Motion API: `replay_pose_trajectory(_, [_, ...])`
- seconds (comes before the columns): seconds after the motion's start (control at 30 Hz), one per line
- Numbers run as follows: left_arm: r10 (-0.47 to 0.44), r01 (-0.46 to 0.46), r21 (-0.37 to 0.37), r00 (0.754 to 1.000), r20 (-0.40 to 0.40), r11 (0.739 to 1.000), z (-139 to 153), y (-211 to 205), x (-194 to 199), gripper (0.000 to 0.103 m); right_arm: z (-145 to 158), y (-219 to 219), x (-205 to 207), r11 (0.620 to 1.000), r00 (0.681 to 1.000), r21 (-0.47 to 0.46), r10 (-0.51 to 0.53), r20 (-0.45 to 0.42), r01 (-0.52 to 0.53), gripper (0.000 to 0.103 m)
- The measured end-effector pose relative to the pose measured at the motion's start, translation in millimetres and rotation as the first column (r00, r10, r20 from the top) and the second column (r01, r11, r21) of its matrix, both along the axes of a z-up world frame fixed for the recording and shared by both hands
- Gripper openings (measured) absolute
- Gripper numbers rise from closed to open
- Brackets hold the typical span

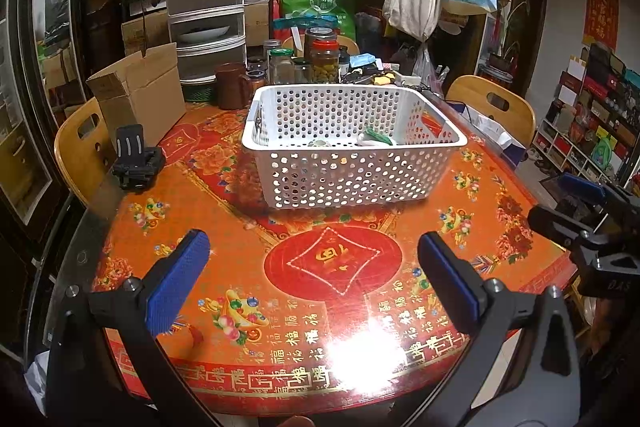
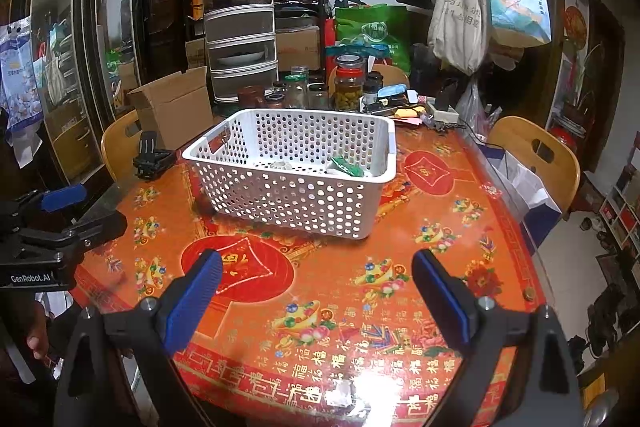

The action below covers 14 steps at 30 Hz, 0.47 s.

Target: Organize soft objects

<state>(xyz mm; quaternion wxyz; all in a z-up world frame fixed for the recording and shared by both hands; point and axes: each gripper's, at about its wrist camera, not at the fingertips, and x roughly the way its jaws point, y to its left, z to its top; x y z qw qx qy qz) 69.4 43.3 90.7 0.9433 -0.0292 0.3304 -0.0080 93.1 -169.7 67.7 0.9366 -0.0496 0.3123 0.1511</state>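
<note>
My left tongs point(image 1: 312, 283) and right tongs point(image 2: 316, 291) hung wide open and empty over the table point(image 1: 248, 307). The white basket point(image 1: 348, 183) sat straight ahead of both, long side facing me. Inside it, toward its right end, lay a green-and-white soft thing point(image 1: 376, 138), probably nearer my right tongs.

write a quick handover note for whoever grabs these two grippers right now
Left gripper: open, empty, hovering over the near part of the table.
Right gripper: open, empty, also over the near table.
White basket sits mid-table; a green and white soft item and a small pale one lie inside.
Done: those two appear binned.
Left: no loose soft objects show on the open tablecloth; check the clutter behind the basket before stopping.
</note>
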Motion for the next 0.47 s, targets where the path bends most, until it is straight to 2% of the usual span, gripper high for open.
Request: replay_pose_trajectory(0.47, [0.003, -0.003, -0.002, 1.000, 0.012, 1.000, -1.6, 9.9, 1.1, 0.103, 0.0, 0.1, 0.2, 1.000, 1.000, -0.003, 0.001, -0.003, -0.001, 0.095])
